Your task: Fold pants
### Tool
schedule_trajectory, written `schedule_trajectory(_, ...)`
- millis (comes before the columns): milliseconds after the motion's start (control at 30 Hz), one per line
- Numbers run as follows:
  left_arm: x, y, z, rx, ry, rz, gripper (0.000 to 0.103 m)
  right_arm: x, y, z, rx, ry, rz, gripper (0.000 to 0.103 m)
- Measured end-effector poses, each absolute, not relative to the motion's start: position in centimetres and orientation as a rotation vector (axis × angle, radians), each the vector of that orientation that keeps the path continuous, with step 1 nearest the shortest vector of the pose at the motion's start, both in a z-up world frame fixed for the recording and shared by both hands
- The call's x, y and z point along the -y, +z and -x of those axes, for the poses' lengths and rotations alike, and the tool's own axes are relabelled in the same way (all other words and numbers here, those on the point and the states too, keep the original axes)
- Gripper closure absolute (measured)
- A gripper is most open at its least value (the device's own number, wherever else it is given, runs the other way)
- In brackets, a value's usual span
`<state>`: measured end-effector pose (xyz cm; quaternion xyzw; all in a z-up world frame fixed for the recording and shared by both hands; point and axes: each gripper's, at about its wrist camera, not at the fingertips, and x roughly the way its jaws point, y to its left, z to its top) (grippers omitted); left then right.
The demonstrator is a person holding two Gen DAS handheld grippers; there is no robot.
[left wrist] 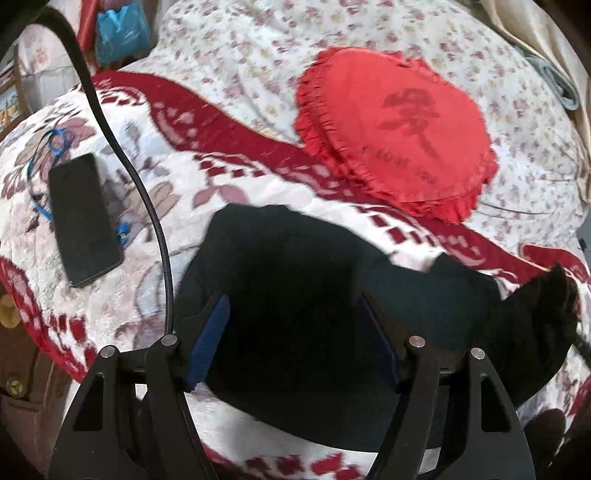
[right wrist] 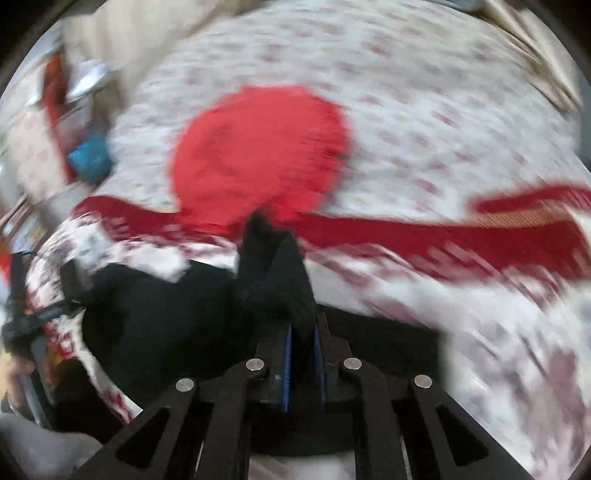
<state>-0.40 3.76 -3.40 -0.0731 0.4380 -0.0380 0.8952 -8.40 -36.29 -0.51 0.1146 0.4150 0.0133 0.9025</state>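
Black pants (left wrist: pixel 295 266) lie bunched on a red and white blanket (left wrist: pixel 229 173). In the left wrist view my left gripper (left wrist: pixel 291 299) hangs just over them, its blue pads (left wrist: pixel 208 343) wide apart with nothing pinched between them. At the right edge of that view a corner of the pants (left wrist: pixel 550 291) stands lifted. The right wrist view is blurred. There my right gripper (right wrist: pixel 303 328) is shut on a fold of the pants (right wrist: pixel 273 273), which sticks up past the fingertips. The rest of the pants (right wrist: pixel 159 325) trails down to the left.
A red frilled heart cushion (left wrist: pixel 399 136) (right wrist: pixel 258 155) lies just beyond the pants. A black phone (left wrist: pixel 83 218) and a black cable (left wrist: pixel 147 206) rest on the blanket to the left. A blue bag (left wrist: pixel 122 31) sits at the back. A hand (right wrist: pixel 18 373) shows at the left edge.
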Motion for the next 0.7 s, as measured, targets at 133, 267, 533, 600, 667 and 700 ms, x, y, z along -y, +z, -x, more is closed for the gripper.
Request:
schedule_trajectory(133,-1.1,-3.5,0.3,-0.926,-0.133,0.124,0.032,40.7,-5.7,9.9,-1.057,-0.091,-0.323,0.092)
schedule_trajectory(267,1.9,-4.0,0.5,-0.955,-0.191,0.077,0.032,42.1,-6.1,11.1,-1.0,-0.116,-0.393,0.072)
schedule_trajectory(533,4.2,-5.2,0.6,-1.005,-0.217,0.054,0.032,41.5,-5.6,9.5,-0.978,-0.091,-0.306,0.06)
schedule_trajectory(600,4.2,-5.1,0.7,-1.003,-0.211,0.048,0.032,41.1,-5.5,9.3,-0.98,-0.097,-0.275,0.06)
schedule_trajectory(667,3.9,-5.0,0.7,-0.999,-0.203,0.05,0.032,41.0,-5.6,9.3,-0.986,-0.108,-0.262,0.06)
schedule_trajectory(700,3.8,-4.9,0.7,-0.998,-0.199,0.054,0.032,41.0,-5.6,9.3,-0.991,-0.116,-0.255,0.06)
